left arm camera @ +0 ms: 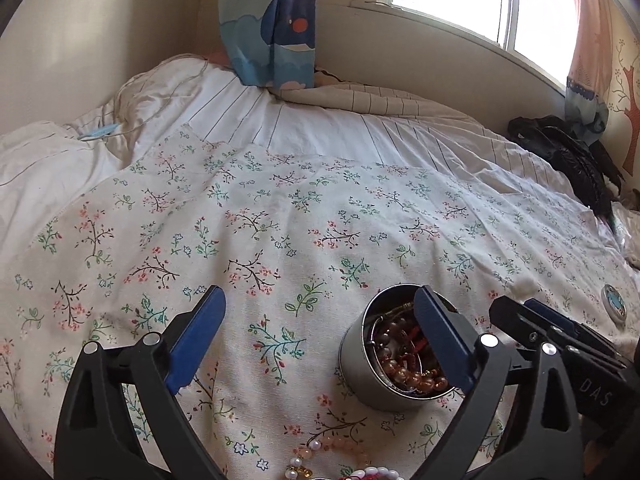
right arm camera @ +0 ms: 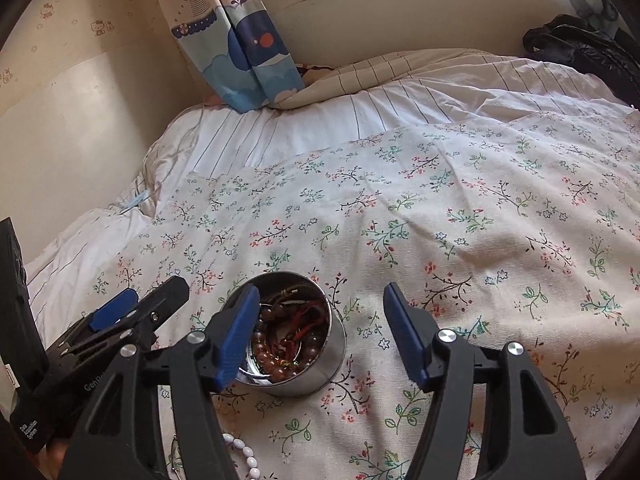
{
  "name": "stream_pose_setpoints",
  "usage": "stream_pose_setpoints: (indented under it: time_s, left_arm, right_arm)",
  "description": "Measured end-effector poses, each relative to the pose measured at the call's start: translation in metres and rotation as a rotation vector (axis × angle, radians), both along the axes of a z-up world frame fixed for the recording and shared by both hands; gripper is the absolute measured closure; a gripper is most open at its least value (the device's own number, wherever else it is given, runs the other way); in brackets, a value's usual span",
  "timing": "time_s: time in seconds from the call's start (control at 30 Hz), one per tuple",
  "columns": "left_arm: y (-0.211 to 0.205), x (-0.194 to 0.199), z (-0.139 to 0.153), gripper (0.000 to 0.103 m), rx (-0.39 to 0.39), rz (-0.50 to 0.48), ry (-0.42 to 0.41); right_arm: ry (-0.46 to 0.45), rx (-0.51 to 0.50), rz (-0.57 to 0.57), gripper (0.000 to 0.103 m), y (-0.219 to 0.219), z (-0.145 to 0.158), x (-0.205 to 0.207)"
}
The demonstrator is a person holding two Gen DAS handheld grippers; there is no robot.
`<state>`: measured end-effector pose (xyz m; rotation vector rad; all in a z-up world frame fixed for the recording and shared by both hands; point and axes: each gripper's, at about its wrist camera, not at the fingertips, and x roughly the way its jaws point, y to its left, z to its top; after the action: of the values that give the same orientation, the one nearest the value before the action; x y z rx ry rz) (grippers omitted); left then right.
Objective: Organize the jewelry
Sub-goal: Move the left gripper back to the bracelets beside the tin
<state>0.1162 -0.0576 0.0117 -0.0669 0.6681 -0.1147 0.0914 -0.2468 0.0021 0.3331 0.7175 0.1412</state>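
A round metal tin (left arm camera: 357, 364) (right arm camera: 322, 374) stands open on the floral bedspread (left arm camera: 280, 220), full of brown and red bead bracelets. My left gripper (left arm camera: 320, 300) is open; its right finger (left arm camera: 440, 336) overlaps the tin's mouth, and nothing is gripped. My right gripper (right arm camera: 322, 292) is also open and holds nothing, its left finger (right arm camera: 236, 340) over the tin's left rim. Each gripper shows in the other's view, the right gripper (left arm camera: 516, 308) right of the tin and the left gripper (right arm camera: 154, 294) left of it. Loose pink and white bead bracelets (left arm camera: 320, 450) (right arm camera: 244, 450) lie on the near side.
A round lid with a blue picture (left arm camera: 614, 304) lies on the bedspread (right arm camera: 440, 220) at the right. A black jacket (left arm camera: 572, 152) (right arm camera: 584, 52) is heaped at the far right under the window. A whale-print curtain (left arm camera: 268, 24) hangs behind the rumpled striped quilt (left arm camera: 320, 120).
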Motion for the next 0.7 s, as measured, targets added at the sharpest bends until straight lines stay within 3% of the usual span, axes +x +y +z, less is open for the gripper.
stream_pose_setpoints:
  time_s: [0.7]
  left_arm:
    - [-0.0014, -0.0005, -0.0026, 0.010, 0.033, 0.006, 0.002]
  right_arm:
    - [0.013, -0.007, -0.001, 0.035, 0.0004, -0.0040, 0.0002]
